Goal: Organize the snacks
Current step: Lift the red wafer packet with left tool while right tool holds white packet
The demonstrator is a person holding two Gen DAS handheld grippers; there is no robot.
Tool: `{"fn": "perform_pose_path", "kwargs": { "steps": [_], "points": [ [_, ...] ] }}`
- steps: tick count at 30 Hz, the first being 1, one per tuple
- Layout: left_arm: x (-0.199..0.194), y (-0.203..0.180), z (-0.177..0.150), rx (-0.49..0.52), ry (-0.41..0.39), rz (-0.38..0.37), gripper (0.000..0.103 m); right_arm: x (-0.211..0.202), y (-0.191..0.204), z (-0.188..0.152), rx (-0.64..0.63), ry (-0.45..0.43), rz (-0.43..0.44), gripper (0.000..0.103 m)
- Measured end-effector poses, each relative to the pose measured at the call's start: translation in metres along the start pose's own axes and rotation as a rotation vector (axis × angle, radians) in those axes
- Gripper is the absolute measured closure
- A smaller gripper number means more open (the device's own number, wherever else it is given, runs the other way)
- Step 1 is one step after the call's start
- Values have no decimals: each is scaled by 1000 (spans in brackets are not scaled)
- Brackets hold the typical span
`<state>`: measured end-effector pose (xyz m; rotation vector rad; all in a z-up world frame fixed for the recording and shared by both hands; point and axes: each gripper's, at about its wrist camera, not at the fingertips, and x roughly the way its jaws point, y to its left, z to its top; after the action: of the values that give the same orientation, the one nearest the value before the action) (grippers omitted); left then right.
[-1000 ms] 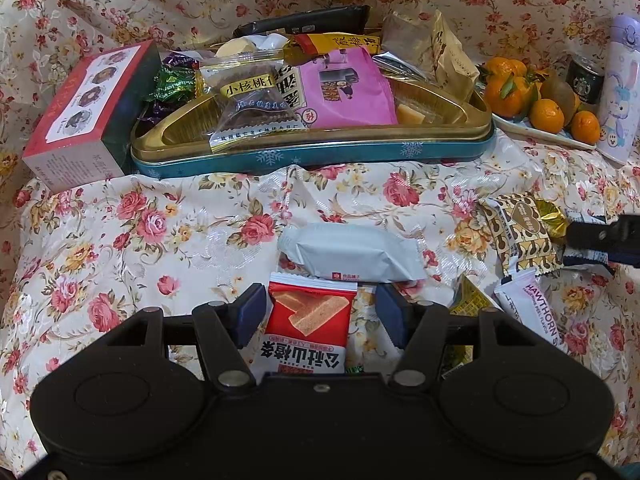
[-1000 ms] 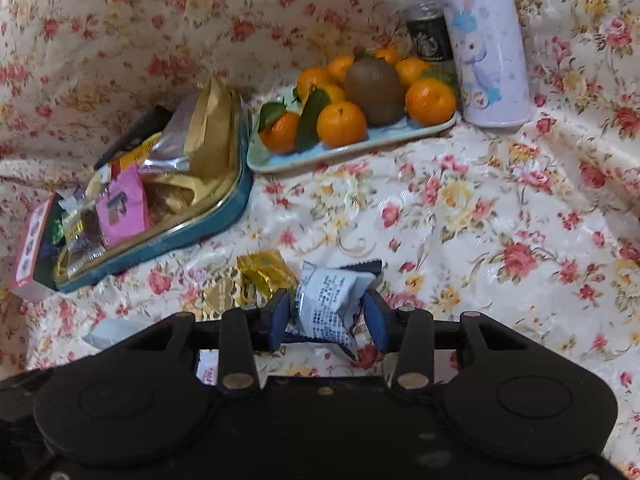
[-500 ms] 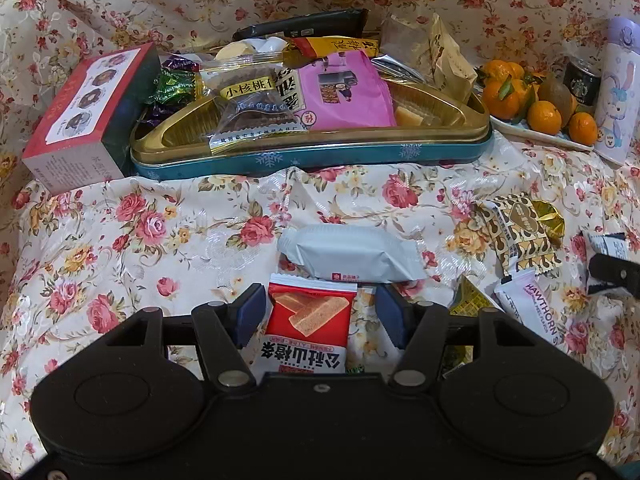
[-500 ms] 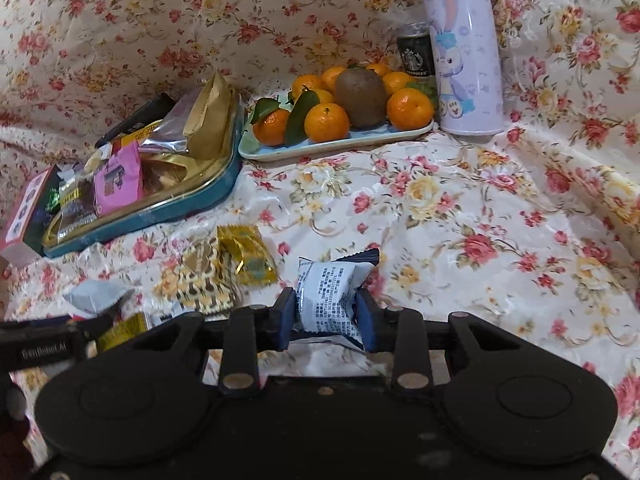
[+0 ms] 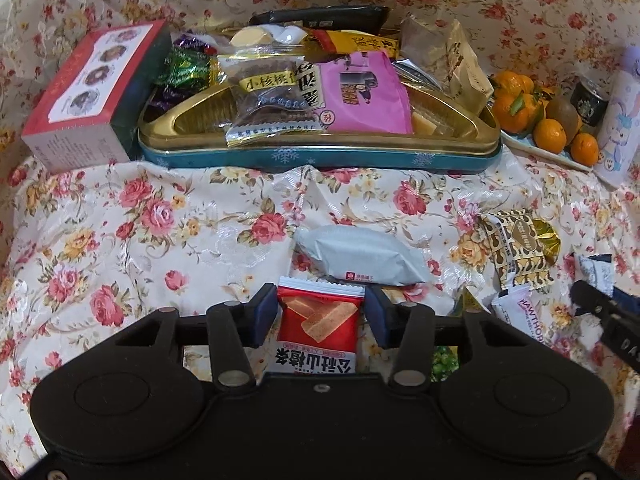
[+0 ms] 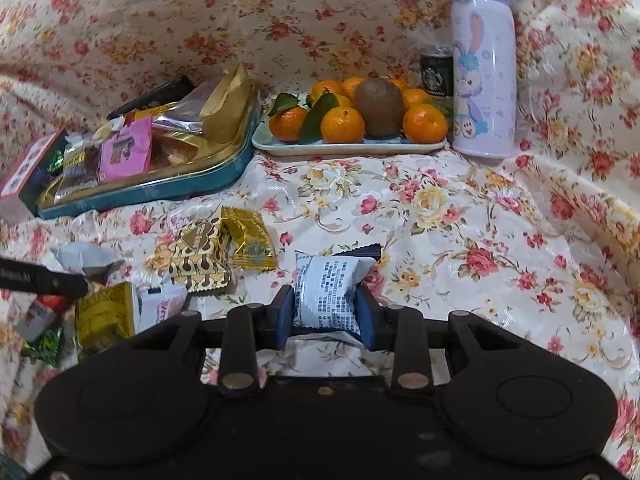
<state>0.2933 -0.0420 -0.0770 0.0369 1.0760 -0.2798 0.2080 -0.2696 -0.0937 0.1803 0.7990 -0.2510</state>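
Roughly half done: tin (image 5: pixel 320 156) held many snacks, several lay loose. Right gripper (image 6: pixel 324 314) pinched white packet (image 6: pixel 330 288); left gripper (image 5: pixel 320 316) closing round red wafer (image 5: pixel 318 320), pads not pressing.

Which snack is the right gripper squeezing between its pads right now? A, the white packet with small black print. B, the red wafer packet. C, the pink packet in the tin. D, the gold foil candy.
A: in the right wrist view the right gripper has both blue pads pressed against the white packet with small black print, while the gold foil candy lies apart on the cloth.
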Motion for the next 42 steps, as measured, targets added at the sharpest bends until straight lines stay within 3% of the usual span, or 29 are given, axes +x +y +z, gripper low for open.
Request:
{"fn": "perform_pose_path", "kwargs": {
  "steps": [11, 17, 23, 27, 42],
  "points": [
    [-20, 1, -9, 37, -21, -34, 48, 0, -2, 1, -18, -1, 22, 69],
    [-28, -5, -10, 106, -26, -14, 48, 1, -2, 1, -21, 1, 22, 68],
    [-27, -9, -17, 152, 11, -26, 46, 1, -1, 1, -23, 2, 23, 68],
    [-22, -13, -22, 180, 23, 8, 46, 1, -1, 1, -24, 3, 23, 68],
    [-14, -10, -26, 115, 6, 16, 47, 3, 2, 1, -37, 1, 19, 68]
  ]
}}
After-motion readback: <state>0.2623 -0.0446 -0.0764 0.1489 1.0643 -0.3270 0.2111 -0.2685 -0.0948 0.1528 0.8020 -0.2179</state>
